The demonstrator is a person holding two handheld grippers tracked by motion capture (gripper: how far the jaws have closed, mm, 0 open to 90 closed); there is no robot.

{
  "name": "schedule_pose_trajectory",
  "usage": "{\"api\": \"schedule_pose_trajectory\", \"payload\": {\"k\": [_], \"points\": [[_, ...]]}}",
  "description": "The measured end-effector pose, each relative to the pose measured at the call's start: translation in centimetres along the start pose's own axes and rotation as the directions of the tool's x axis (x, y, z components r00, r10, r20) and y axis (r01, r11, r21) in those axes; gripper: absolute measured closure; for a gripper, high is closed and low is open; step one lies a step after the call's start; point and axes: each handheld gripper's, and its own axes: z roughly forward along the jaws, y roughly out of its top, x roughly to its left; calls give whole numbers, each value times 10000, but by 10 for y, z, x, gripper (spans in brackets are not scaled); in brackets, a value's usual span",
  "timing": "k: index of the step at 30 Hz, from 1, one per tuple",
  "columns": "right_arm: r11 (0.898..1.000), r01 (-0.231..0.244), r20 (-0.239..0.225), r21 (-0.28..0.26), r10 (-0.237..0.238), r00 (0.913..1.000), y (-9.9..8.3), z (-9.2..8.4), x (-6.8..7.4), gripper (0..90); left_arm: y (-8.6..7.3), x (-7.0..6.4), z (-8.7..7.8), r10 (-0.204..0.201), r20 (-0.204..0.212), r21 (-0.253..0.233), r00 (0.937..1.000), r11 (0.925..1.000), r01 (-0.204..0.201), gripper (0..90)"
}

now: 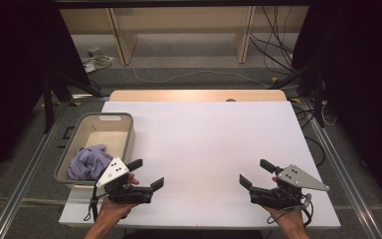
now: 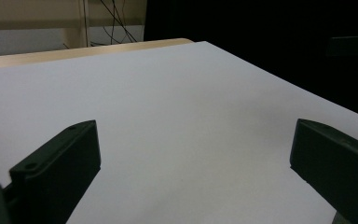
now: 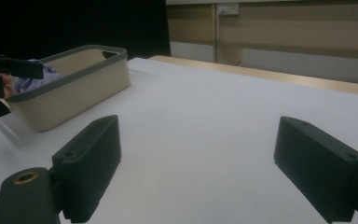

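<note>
Both grippers' blocky black fingers gape over smooth white table, near crumpled purple cloth.

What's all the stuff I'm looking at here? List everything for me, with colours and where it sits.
table: one, white top with a wooden far edge, centre of the high view
basket: one, beige with a grey rim, at the table's left edge
cloth: one, lilac, crumpled in the basket's near end
shelving: one, pale wood, on the floor beyond the table
cables: several, dark and white, on the floor beyond
left gripper: one, black, jaws open, empty, near left
right gripper: one, black, jaws open, empty, near right
</note>
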Motion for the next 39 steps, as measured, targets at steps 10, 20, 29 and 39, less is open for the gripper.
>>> {"api": "schedule_pose_trajectory", "payload": {"k": [10, 20, 29, 39], "points": [[10000, -46, 32, 23, 46, 10000, 0, 0, -1, 159, 1, -1, 3, 104, -12, 81, 9999, 9999, -104, 13], [9999, 98, 21, 76, -98, 9999, -1, 1, 1, 160, 3, 3, 5, 499, -709, 190, 9962, 9986, -487, 14], [9997, 214, 109, 109, -215, 9997, 0, 2, 1, 159, 14, 28, -1, -105, -1720, 95, 9850, 9999, 123, 26], [9998, 200, 148, 89, -202, 9997, 1, 0, 2, 160, 19, 44, -1, -384, -2413, 728, 9697, 9957, 575, 26]]}}
